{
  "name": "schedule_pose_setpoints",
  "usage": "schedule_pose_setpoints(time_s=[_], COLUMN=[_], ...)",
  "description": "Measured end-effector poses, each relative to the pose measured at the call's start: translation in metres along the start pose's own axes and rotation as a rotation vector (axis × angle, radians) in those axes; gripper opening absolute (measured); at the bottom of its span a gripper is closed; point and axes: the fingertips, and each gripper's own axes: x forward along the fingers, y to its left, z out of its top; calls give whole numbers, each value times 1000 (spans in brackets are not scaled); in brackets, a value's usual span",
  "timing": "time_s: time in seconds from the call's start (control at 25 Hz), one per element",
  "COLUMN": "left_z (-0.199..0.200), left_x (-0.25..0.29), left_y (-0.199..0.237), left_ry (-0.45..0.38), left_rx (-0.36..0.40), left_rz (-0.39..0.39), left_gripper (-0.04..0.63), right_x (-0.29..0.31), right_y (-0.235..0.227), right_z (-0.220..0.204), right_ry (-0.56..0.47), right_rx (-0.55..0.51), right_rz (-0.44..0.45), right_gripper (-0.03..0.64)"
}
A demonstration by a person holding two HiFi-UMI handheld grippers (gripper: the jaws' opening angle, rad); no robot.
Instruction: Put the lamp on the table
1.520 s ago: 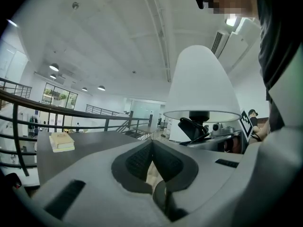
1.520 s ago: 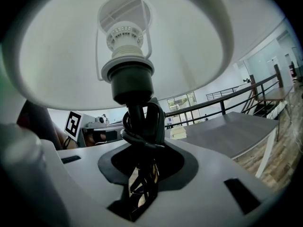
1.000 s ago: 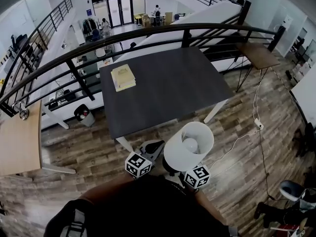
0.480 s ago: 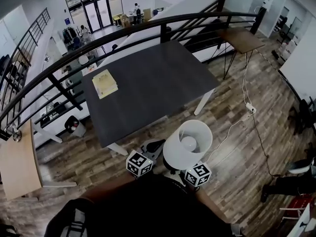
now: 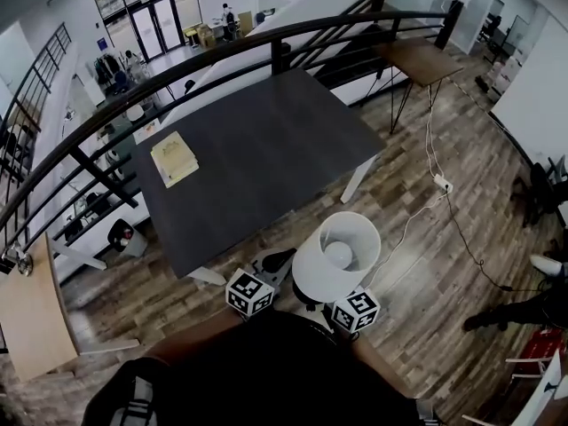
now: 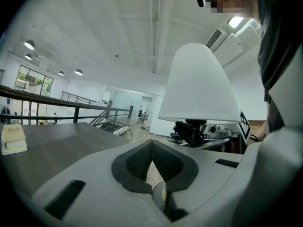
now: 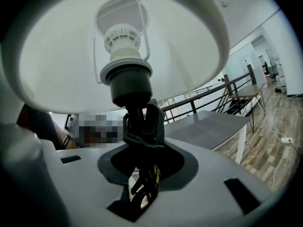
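A lamp (image 5: 338, 254) with a white conical shade and a bulb inside hangs in the air just off the near corner of the dark table (image 5: 266, 158). My right gripper (image 7: 144, 161) is shut on the lamp's dark stem (image 7: 142, 122), which has its cord wound round it. From above, the shade hides those jaws and only the marker cube (image 5: 355, 311) shows. My left gripper (image 5: 273, 262) is beside the lamp on its left, shut and holding nothing. In the left gripper view, the lamp shade (image 6: 199, 84) stands to the right of the left gripper (image 6: 152, 169).
A yellowish book (image 5: 174, 158) lies on the table's left part. A black railing (image 5: 177, 78) runs behind the table above a drop to a lower floor. A white cable with a power strip (image 5: 439, 183) lies on the wooden floor at right. A small wooden side table (image 5: 424, 59) stands at the back right.
The table and railing have slid left and a little nearer in the head view. The lamp stays held the same way in the right gripper, and both grippers keep their places.
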Motion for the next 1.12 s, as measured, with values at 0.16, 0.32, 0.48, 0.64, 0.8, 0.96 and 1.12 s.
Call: schedule_pose_setpoints(time_s=[0.16, 0.32, 0.48, 0.64, 0.8, 0.96, 1.12], left_z=[1, 12, 29, 55, 67, 72, 75], left_x=[1, 0, -2, -22, -47, -66, -81], left_y=[25, 61, 118, 178, 230, 270, 293], left_ry=[-8, -20, -44, -68, -84, -97, -101], left_rx=[-13, -15, -22, -12, -3, -12, -16], left_rz=[-5, -10, 3, 32, 71, 129, 163], left_gripper=[9, 9, 9, 9, 9, 9, 9], right_x=[22, 56, 110, 170, 228, 268, 295], right_y=[-6, -8, -11, 3, 23, 37, 44], right_z=[3, 14, 30, 51, 64, 68, 73], right_ry=[4, 6, 15, 16, 9, 28, 37], right_rx=[0, -4, -17, -34, -53, -62, -65], right_rz=[-14, -22, -18, 4, 50, 107, 136], right_gripper=[100, 100, 100, 100, 100, 100, 100])
